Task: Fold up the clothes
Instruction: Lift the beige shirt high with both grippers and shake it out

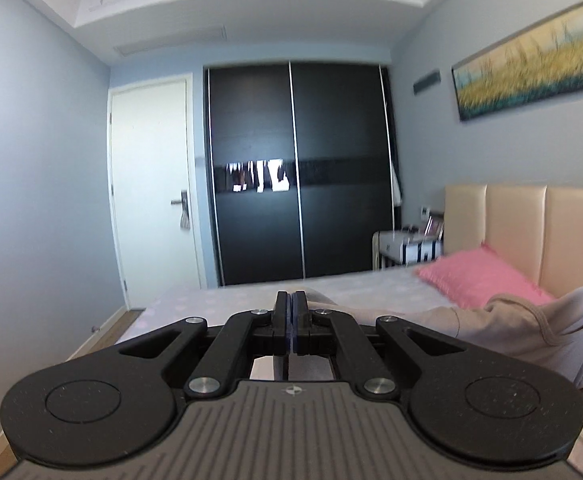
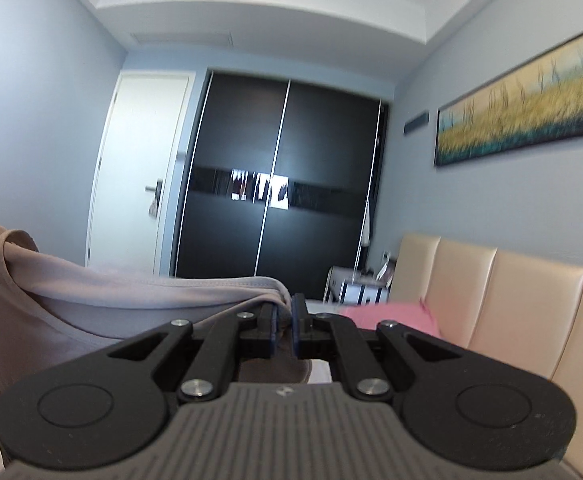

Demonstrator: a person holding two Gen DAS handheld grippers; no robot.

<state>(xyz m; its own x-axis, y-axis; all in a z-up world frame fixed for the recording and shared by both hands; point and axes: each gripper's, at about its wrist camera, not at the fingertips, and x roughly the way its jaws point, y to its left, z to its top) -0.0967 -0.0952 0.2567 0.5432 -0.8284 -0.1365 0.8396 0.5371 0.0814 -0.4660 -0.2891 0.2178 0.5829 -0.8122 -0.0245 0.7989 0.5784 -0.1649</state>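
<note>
Beige garment [image 2: 91, 296] hem pinched in right tool [image 2: 285, 320], left tool [image 1: 291, 320] closed on its edge, bed [image 1: 371, 292] beyond.

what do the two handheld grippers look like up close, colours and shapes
Both match. The left gripper and right gripper each have matte black linkage arms with silver rivets, two big round black discs at the sides, and a grey ribbed body bearing a small compass-like mark. The fingers are flat black blocks with blue inner pads. No cables, hands or sleeves show.

1 beige garment [image 2: 123, 296], 1 pink pillow [image 1: 479, 276], 2 grippers [image 1: 291, 320] [image 2: 285, 326]
</note>
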